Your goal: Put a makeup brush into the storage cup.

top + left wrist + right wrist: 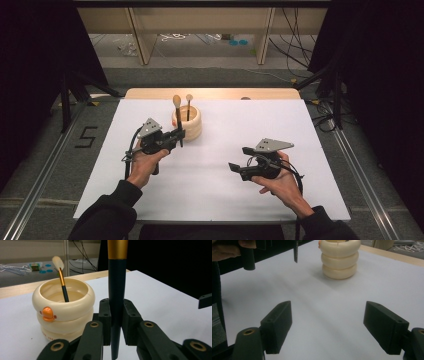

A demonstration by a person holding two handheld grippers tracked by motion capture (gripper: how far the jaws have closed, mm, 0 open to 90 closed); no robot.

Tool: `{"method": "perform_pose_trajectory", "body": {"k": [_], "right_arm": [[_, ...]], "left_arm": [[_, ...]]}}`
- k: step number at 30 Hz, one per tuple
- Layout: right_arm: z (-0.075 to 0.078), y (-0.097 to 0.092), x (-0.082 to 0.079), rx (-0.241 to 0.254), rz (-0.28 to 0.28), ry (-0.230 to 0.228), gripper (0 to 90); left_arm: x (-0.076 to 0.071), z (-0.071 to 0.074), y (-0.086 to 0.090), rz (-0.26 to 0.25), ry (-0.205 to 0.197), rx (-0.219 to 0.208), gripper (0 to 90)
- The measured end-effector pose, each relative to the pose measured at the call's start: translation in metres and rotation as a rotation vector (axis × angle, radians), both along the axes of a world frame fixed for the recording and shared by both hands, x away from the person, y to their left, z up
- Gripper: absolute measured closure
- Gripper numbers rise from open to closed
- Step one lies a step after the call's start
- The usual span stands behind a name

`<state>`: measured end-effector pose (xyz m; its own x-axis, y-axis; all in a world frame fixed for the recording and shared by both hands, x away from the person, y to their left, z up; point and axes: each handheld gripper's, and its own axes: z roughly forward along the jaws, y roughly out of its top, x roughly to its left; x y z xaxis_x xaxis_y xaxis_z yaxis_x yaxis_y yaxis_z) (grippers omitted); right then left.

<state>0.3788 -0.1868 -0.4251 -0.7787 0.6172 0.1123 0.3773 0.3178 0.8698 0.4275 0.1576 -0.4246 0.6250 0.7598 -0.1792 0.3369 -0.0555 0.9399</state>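
Currently the white table (310,150) carries a cream ringed holder (63,308) near its far edge with one brush (62,277) inside. Left gripper (177,135) clamps a dark brush (117,297) upright just beside it; the tip could catch the rim and tip it. Right gripper (240,160) gapes wide, empty.

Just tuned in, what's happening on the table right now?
A person works two handheld grippers over a white table. The left gripper is shut on a dark-handled makeup brush with a gold ferrule, held upright just beside the cream ringed cup with an orange duck bill. A second, smaller brush already stands in that cup. The right gripper is open, nothing between its fingers, over bare table.
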Motion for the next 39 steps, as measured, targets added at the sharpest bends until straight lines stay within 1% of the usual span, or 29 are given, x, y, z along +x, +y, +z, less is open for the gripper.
{"method": "perform_pose_trajectory", "body": {"k": [1, 2, 3, 4, 5, 6, 7, 8, 9, 11, 13, 14, 15, 18, 19, 20, 21, 23, 24, 25, 26, 27, 28, 31, 33, 35, 36, 38, 39], "right_arm": [[0.0, -0.002, -0.001, -0.016, -0.004, 0.007, 22.5], [-0.001, -0.003, -0.002, -0.007, -0.004, -0.003, 22.3], [-0.001, -0.005, -0.003, -0.017, -0.012, -0.009, 22.1], [-0.002, -0.006, -0.004, -0.022, -0.011, 0.0, 21.6], [-0.004, -0.007, -0.004, -0.016, -0.016, -0.007, 21.1], [-0.004, -0.008, -0.005, -0.026, -0.017, -0.006, 20.9], [-0.004, -0.01, -0.007, -0.034, -0.024, -0.004, 20.6], [-0.006, -0.01, -0.007, -0.027, -0.029, -0.008, 19.7], [-0.005, -0.012, -0.009, -0.038, -0.029, 0.008, 18.8], [-0.007, -0.014, -0.011, -0.025, -0.034, 0.004, 18.8], [-0.009, -0.017, -0.013, -0.027, -0.034, 0.009, 18.8], [-0.009, -0.018, -0.014, -0.036, -0.04, 0.014, 18.9], [-0.009, -0.019, -0.015, -0.036, -0.043, 0.016, 18.9], [-0.01, -0.019, -0.015, -0.031, -0.033, 0.021, 19.0], [-0.01, -0.02, -0.015, -0.035, -0.033, 0.026, 19.0], [-0.01, -0.02, -0.015, -0.037, -0.03, 0.025, 19.0], [-0.01, -0.02, -0.015, -0.037, -0.029, 0.025, 19.0], [-0.011, -0.019, -0.015, -0.027, -0.029, 0.022, 19.2], [-0.011, -0.018, -0.015, -0.025, -0.026, 0.018, 19.3], [-0.011, -0.019, -0.016, -0.039, -0.029, 0.026, 19.3], [-0.01, -0.019, -0.016, -0.041, -0.031, 0.035, 19.3], [-0.011, -0.019, -0.016, -0.04, -0.033, 0.03, 19.4], [-0.012, -0.019, -0.015, -0.042, -0.031, 0.024, 19.4], [-0.013, -0.018, -0.015, -0.043, -0.028, 0.027, 19.5], [-0.012, -0.018, -0.015, -0.048, -0.024, 0.03, 19.8], [-0.013, -0.017, -0.015, -0.049, -0.02, 0.032, 20.1], [-0.013, -0.017, -0.015, -0.05, -0.016, 0.034, 20.0], [-0.014, -0.017, -0.015, -0.056, -0.017, 0.031, 20.1], [-0.014, -0.016, -0.015, -0.057, -0.013, 0.036, 20.2]], "left_arm": [[0.001, 0.0, 0.001, -0.003, -0.001, 0.003, 79.4], [0.002, -0.001, 0.0, 0.012, 0.01, -0.009, 79.4], [0.003, -0.001, 0.001, 0.002, 0.001, 0.001, 79.5], [0.004, -0.001, 0.002, 0.004, 0.002, 0.001, 79.4], [0.005, -0.001, 0.002, 0.007, 0.003, -0.003, 79.4], [0.006, -0.001, 0.002, 0.01, 0.007, -0.009, 79.4], [0.007, 0.0, 0.003, -0.001, 0.0, 0.003, 79.4], [0.008, 0.0, 0.002, 0.009, 0.008, -0.003, 79.4], [0.009, 0.002, 0.004, 0.011, -0.001, 0.005, 79.4], [0.013, 0.005, 0.006, 0.018, -0.009, -0.005, 79.4], [0.017, 0.008, 0.007, 0.033, -0.014, -0.013, 79.4], [0.019, 0.009, 0.008, 0.039, -0.008, -0.014, 79.5], [0.021, 0.009, 0.008, 0.04, -0.019, -0.006, 79.4], [0.026, 0.011, 0.007, 0.055, -0.012, -0.008, 79.4], [0.028, 0.013, 0.008, 0.056, -0.017, -0.001, 79.4], [0.03, 0.014, 0.008, 0.056, -0.022, -0.004, 79.4], [0.032, 0.014, 0.008, 0.061, -0.013, -0.016, 79.4], [0.034, 0.016, 0.007, 0.064, -0.021, 0.008, 79.4], [0.035, 0.017, 0.005, 0.066, -0.017, 0.005, 79.4], [0.036, 0.019, 0.005, 0.072, -0.017, 0.006, 79.4], [0.037, 0.021, 0.005, 0.068, -0.023, 0.004, 79.4], [0.038, 0.023, 0.004, 0.069, -0.022, -0.008, 79.4], [0.039, 0.025, 0.004, 0.067, -0.025, -0.006, 79.4], [0.045, 0.03, 0.003, 0.074, -0.031, 0.007, 79.4], [0.049, 0.031, 0.002, 0.082, -0.027, -0.004, 79.4], [0.052, 0.032, 0.001, 0.089, -0.03, 0.014, 79.4], [0.054, 0.032, 0.0, 0.092, -0.026, 0.006, 79.4], [0.057, 0.035, -0.001, 0.092, -0.03, -0.001, 79.4], [0.058, 0.036, -0.002, 0.093, -0.031, -0.002, 79.4]]}}
